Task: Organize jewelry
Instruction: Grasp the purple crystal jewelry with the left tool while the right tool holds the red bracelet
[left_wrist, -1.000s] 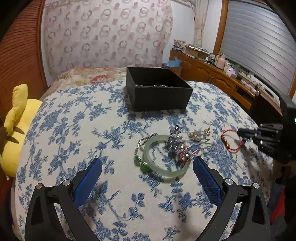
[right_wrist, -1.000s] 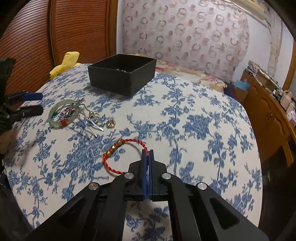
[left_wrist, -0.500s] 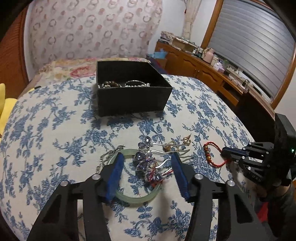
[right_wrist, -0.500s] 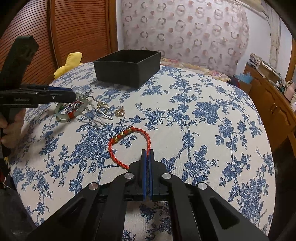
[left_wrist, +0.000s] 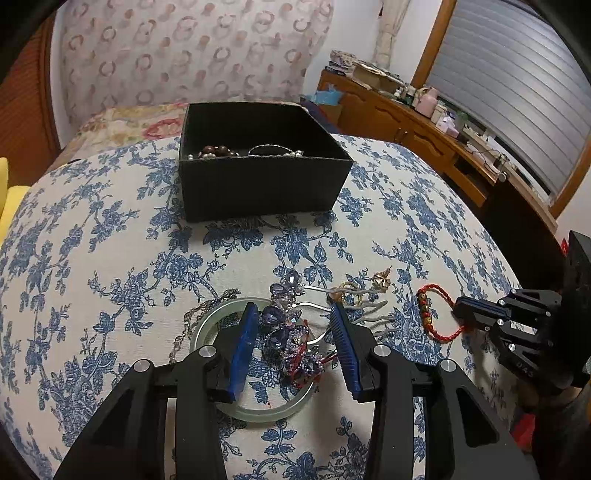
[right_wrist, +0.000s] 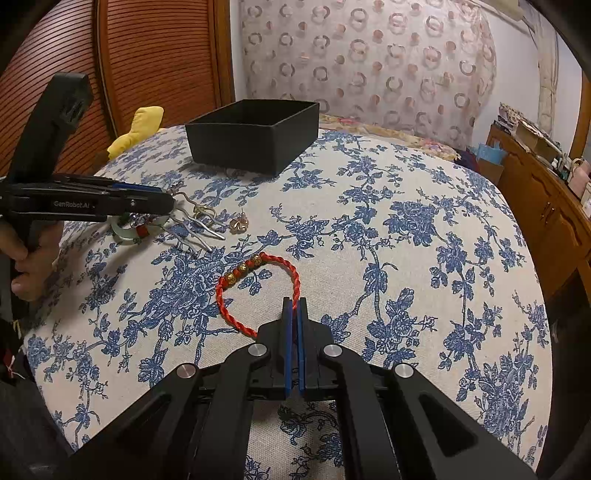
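So the left gripper (left_wrist: 295, 332) has its jaws open a moderate way, straddling the purple crystal hairpin (left_wrist: 286, 334) that lies across the jade bangle (left_wrist: 255, 404), not pinching it. Right gripper (right_wrist: 294, 314) is clamped tight on the red braided bracelet (right_wrist: 255, 275) lying on the floral tablecloth (right_wrist: 406, 236). Black box (left_wrist: 258, 173) sits further back, beads inside.

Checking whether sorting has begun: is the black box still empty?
No, the left wrist view shows brown beads and a silvery bracelet already lying inside the black box.
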